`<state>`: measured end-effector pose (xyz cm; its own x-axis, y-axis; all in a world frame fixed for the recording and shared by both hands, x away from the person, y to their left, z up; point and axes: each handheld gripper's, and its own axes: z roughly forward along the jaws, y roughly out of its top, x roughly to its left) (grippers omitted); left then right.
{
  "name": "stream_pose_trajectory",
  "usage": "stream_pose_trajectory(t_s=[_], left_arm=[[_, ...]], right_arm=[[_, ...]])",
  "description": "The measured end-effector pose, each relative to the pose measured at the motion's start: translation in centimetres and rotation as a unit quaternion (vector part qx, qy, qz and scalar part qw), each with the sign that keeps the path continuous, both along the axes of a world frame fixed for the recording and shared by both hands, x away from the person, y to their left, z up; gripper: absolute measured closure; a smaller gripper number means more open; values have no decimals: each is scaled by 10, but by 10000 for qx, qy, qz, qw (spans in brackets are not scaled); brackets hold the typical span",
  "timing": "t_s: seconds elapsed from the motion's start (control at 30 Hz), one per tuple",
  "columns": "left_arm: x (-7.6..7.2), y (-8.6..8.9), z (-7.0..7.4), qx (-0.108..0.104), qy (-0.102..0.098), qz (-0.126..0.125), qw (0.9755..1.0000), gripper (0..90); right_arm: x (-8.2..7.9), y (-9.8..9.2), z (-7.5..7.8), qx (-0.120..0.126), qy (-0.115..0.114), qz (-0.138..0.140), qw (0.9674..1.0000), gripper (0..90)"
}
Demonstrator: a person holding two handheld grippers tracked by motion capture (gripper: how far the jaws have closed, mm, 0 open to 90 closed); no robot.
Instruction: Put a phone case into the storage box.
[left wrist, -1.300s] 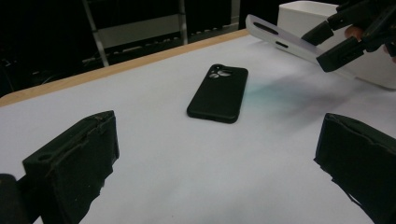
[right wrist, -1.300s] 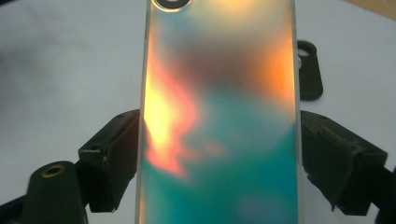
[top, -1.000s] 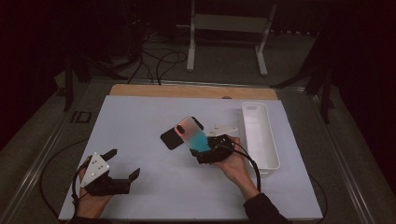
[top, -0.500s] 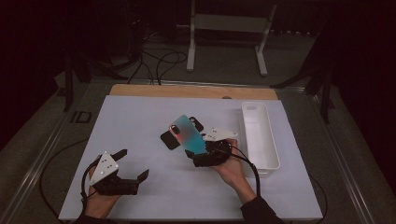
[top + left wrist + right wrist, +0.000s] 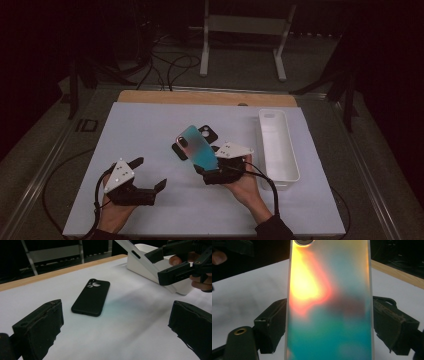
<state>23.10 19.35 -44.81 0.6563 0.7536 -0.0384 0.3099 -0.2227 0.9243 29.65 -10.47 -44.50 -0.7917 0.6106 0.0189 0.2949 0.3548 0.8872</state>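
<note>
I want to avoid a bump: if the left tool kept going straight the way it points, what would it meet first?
Probably the black phone case, lying flat on the white table ahead of the open left tool. The phone gripped by the right tool lies farther off to the side; depth is uncertain.

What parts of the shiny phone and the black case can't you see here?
- Phone: the right gripper view's edges cut off its top and bottom; its other face is turned away.
- Black case: partly hidden behind the phone in the high view.
- White tray: partly covered by the right hand-held gripper in the left gripper view.
</note>
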Motion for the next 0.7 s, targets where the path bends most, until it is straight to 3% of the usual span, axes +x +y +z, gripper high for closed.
stream_pose_trajectory(t_s=[0.4, 0.7], left_arm=[[8, -10, 15, -209, 63, -70, 9997, 7], [20, -31, 25, -272, 60, -177, 9995, 8]], right_arm=[[-7, 0, 6, 127, -152, 24, 9998, 173], [-9, 0, 8, 211, -195, 54, 9996, 172]])
